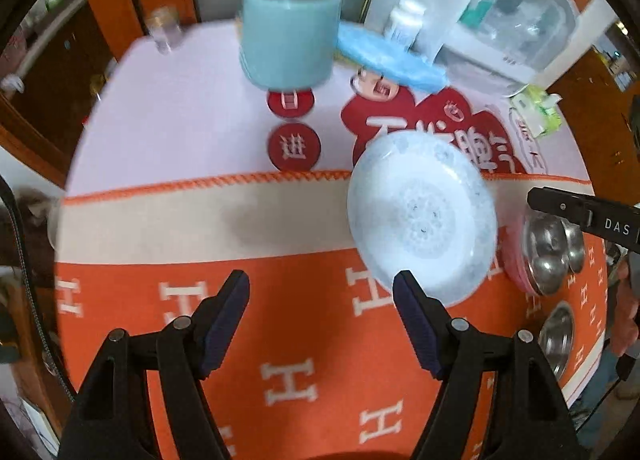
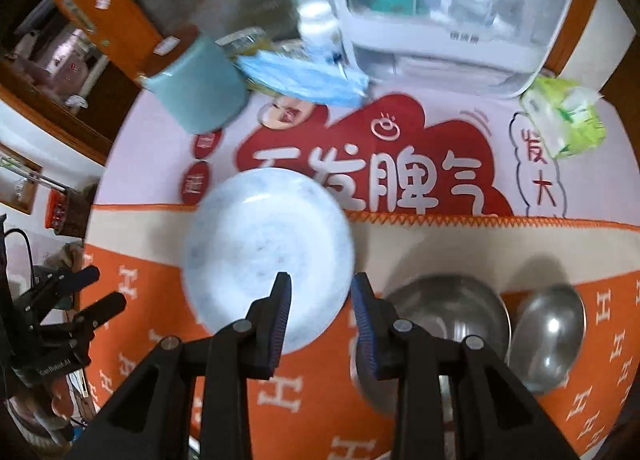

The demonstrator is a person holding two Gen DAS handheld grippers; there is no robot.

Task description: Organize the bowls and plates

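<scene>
The white plate (image 2: 268,256) lies flat on the orange cloth (image 2: 320,400) that covers the surface, up against the cloth's stitched edge. It sits just ahead of the right gripper (image 2: 320,292), slightly to that gripper's left, so the near rim falls almost between the two blue pads. From the left gripper (image 1: 322,292) the same plate (image 1: 422,216) lies ahead and off to the right, so the right hand looks the nearer one. Being round, the plate has no long axis to line up with.

Both grippers point steeply down at the surface. The left one stands wide and empty; the right one is narrower and also holds nothing. Two steel bowls (image 2: 448,316) rest to the right of the plate (one large, one smaller).
</scene>
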